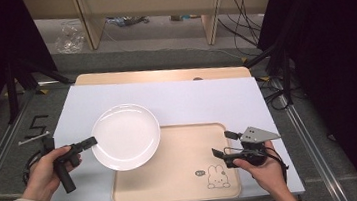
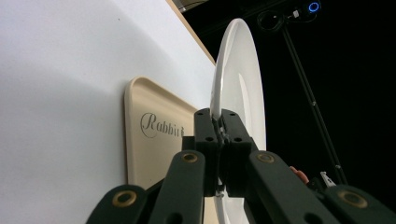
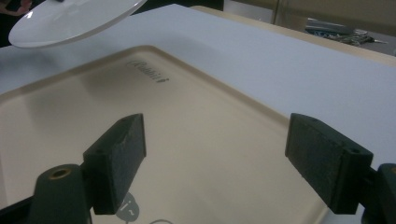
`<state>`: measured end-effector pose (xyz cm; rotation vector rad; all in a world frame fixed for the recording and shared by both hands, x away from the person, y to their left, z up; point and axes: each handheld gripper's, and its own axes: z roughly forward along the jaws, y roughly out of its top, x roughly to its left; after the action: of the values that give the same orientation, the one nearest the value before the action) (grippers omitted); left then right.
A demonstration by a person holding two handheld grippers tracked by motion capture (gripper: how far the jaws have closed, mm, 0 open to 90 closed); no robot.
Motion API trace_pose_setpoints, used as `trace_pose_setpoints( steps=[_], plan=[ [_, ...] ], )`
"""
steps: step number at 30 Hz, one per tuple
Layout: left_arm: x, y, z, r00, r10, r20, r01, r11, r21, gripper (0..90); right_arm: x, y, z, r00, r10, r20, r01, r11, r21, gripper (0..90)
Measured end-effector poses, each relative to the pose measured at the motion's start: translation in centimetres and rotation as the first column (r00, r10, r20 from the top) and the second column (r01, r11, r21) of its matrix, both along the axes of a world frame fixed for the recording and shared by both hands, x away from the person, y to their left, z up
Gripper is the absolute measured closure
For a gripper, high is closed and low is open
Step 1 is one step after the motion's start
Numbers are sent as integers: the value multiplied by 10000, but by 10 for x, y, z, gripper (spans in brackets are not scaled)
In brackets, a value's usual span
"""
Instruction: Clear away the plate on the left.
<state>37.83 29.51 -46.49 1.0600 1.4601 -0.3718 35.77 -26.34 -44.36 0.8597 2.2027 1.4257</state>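
The white plate [image 1: 126,136] hides the tray's [image 1: 184,173] upper-left corner.

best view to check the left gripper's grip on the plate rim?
The left gripper view: its jaws are shut on the white plate rim, up close. The high view shows the left gripper at the plate's left edge; the right gripper view shows the plate lifted above the tray.

Left gripper [image 1: 89,142] at near left, jaws clamped tight, held in left hand [image 1: 48,170]; right gripper [image 1: 225,144] at near right, jaws spread wide.
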Motion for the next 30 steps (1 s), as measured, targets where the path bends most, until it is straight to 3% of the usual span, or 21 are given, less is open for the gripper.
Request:
trace_pose_setpoints(
  steps=[2,18,19,22,30],
  plan=[
    [0,-1,0,10000,-37,3,37,10000,7,867,-1,1,0,9998,39,-206,-37,9999,116,212],
    [-1,-10,-1,9997,-251,-79,252,9997,52,866,0,1,-1,9998,59,-188,-56,9999,138,212],
    [-1,-11,-1,9996,-290,-67,290,9996,24,867,0,2,-2,9997,182,-183,-175,9992,366,212],
    [-1,-13,-1,9995,-311,-96,311,9995,37,867,0,0,0,9999,29,-117,-29,10000,59,212],
    [-1,-17,-3,9988,-472,-127,473,9988,115,866,0,0,0,10000,22,-71,-21,10000,25,212]
  ],
)
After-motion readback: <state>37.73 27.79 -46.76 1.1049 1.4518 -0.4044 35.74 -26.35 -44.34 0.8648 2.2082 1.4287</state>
